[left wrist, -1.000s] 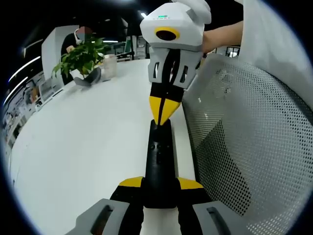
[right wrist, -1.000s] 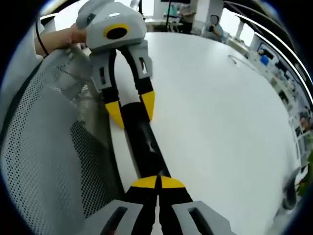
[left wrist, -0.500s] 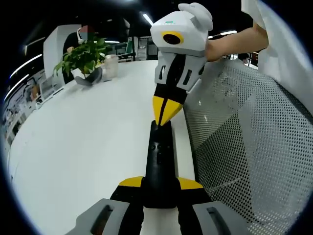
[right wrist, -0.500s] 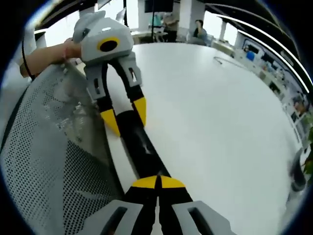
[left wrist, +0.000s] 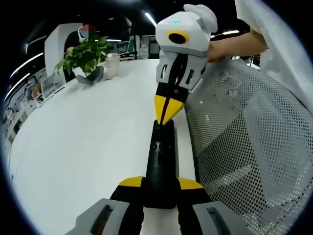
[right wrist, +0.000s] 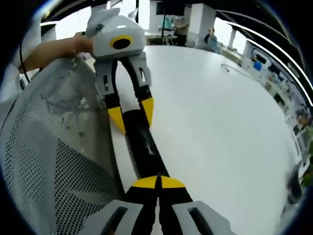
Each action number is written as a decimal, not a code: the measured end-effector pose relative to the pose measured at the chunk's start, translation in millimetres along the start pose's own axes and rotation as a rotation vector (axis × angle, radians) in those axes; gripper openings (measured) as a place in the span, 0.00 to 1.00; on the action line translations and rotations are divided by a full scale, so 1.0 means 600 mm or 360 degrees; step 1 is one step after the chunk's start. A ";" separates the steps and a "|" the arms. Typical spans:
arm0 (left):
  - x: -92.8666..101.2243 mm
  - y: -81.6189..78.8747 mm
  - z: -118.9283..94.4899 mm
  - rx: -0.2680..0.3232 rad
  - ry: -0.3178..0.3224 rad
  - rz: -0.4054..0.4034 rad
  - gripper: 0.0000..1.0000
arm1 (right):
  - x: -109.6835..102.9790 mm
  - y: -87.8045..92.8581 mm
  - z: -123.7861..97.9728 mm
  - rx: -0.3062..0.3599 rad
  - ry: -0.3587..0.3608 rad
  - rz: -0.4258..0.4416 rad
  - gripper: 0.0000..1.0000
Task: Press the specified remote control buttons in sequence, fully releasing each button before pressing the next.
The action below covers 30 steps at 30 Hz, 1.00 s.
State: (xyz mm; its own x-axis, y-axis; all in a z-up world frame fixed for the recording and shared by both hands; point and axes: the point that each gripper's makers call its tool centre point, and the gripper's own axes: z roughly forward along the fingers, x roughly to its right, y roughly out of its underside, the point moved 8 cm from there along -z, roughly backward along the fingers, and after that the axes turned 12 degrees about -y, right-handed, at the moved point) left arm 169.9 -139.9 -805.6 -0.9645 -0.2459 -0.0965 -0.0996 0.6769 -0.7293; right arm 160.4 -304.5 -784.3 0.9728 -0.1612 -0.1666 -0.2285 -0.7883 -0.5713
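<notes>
Lifted slightly off the remote control (left wrist: 160,161), the right gripper (left wrist: 168,108) has its tips pinched together; the left gripper (left wrist: 160,185) clamps the remote's near end above the bench (left wrist: 83,142). Farther off, the left gripper view shows a potted plant (left wrist: 84,56).

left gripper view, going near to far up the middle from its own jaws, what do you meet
left gripper clamped on the near end of the black remote → right gripper with closed yellow tips at the remote's far end → the person's hand holding it.
</notes>
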 end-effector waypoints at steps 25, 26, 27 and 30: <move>-0.003 0.003 0.001 0.0044 0.0047 0.0064 0.25 | 0.003 -0.031 0.018 -0.0423 0.0119 -0.0191 0.00; -0.004 0.002 0.001 0.0038 0.0055 0.0054 0.25 | 0.003 -0.030 0.018 -0.0413 0.0118 -0.0187 0.00; -0.004 0.003 0.001 0.0036 0.0057 0.0051 0.25 | 0.002 -0.030 0.018 -0.0402 0.0116 -0.0163 0.00; -0.002 0.005 -0.004 0.0027 0.0079 0.0047 0.25 | -0.003 -0.032 0.019 -0.0392 0.0098 -0.0157 0.00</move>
State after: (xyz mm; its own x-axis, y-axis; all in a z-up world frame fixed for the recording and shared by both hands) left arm 170.2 -135.9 -806.3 -0.9779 -0.1910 -0.0848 -0.0671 0.6714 -0.7381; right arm 162.5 -282.4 -782.4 0.9921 -0.1063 -0.0662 -0.1233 -0.9215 -0.3683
